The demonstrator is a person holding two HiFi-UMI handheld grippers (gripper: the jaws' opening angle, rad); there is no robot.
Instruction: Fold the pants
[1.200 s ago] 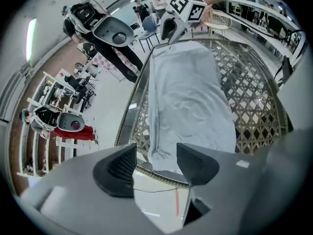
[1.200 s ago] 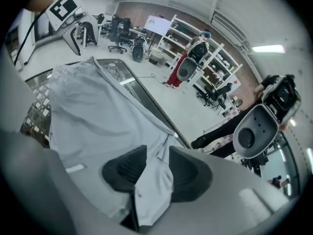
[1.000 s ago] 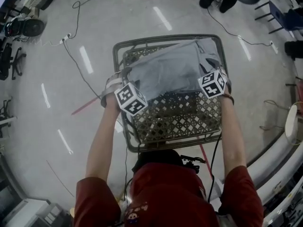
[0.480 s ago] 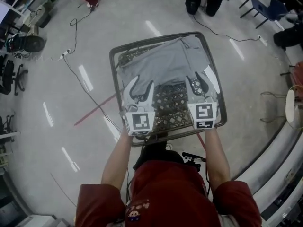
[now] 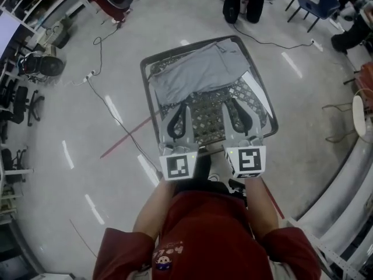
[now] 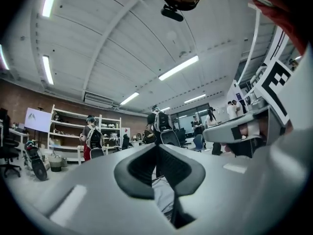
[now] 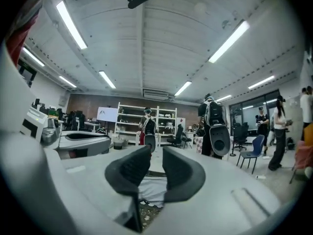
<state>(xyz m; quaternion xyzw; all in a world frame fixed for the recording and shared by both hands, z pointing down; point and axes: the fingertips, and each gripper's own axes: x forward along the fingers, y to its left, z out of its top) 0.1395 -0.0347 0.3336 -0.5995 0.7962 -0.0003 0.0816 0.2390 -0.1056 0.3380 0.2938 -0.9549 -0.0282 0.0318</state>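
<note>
On the floor at the left: one dark cable (image 5: pixel 112 109) trailing toward the near side, and one red stripe (image 5: pixel 125 140) slanting in under the basket's left edge. Next to them, one square wire-mesh basket (image 5: pixel 208 124), seen from above. One pair of grey pants (image 5: pixel 195 72) inside, lying crumpled along the far edge and into the far left corner; near half bare mesh.

Above the near edge, toward the left corner: one left gripper (image 5: pixel 179 107), pointing at the far edge, clear of the cloth. Jaws closing, dark pads (image 6: pixel 139 168) meeting at the tips in the left gripper view. Nothing caught between them; grey cloth visible only lower down, beyond. One marker cube (image 5: pixel 180 167) at its back end.

Just beside it, toward the near right corner: one right gripper (image 5: pixel 234 105), parallel to the first, likewise above the mesh and off the pants. Jaws closing too, with a narrow gap left between the two pads (image 7: pixel 183 173). Gap empty, with cloth and mesh showing through below. One marker cube (image 5: pixel 249 160) here as well.

Two grippers in all, neither with hold of anything. Beyond the far right corner, dark legs of one standing person (image 5: pixel 242 2).
</note>
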